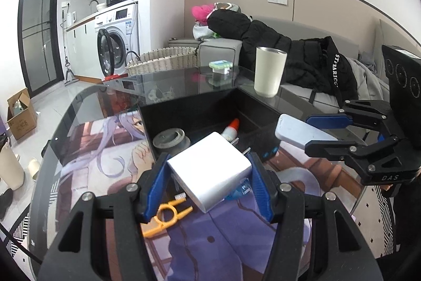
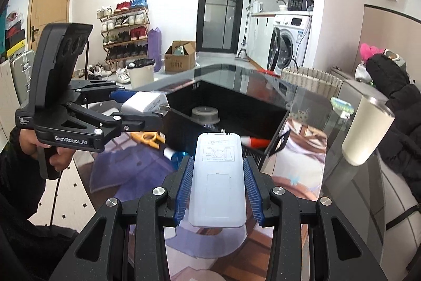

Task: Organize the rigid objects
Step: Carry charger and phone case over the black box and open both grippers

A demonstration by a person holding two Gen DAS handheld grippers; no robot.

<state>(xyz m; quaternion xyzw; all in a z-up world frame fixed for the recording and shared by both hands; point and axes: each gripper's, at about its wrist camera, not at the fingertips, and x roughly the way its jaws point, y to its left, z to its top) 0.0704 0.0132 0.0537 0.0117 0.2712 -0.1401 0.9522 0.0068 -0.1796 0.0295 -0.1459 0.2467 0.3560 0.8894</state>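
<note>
**You carry two items above the worktop, with the black bin just ahead.**

Your white charger block [image 1: 210,170] sits clamped between the blue pads of the left hand-held gripper [image 1: 209,185], its metal prongs pointing toward the far side, held clear of the worktop [image 1: 86,149]. Your pale remote control [image 2: 217,178] lies back side up, pinched along its long edges by the right hand-held gripper [image 2: 218,188]. Both look hard, smooth and slab-like, so a tilt could let them slide. I judge this the carrying step: next you need to bring each over the black bin [image 1: 184,109], which stands just beyond both, and lower before releasing. Inside it already lie a grey lid [image 1: 171,140] and a red-capped glue tube [image 1: 231,129]. A yellow clip [image 1: 168,215] and a blue-and-white item lie near the bin on the worktop; a cream cup [image 1: 268,71] stands far right.
</note>
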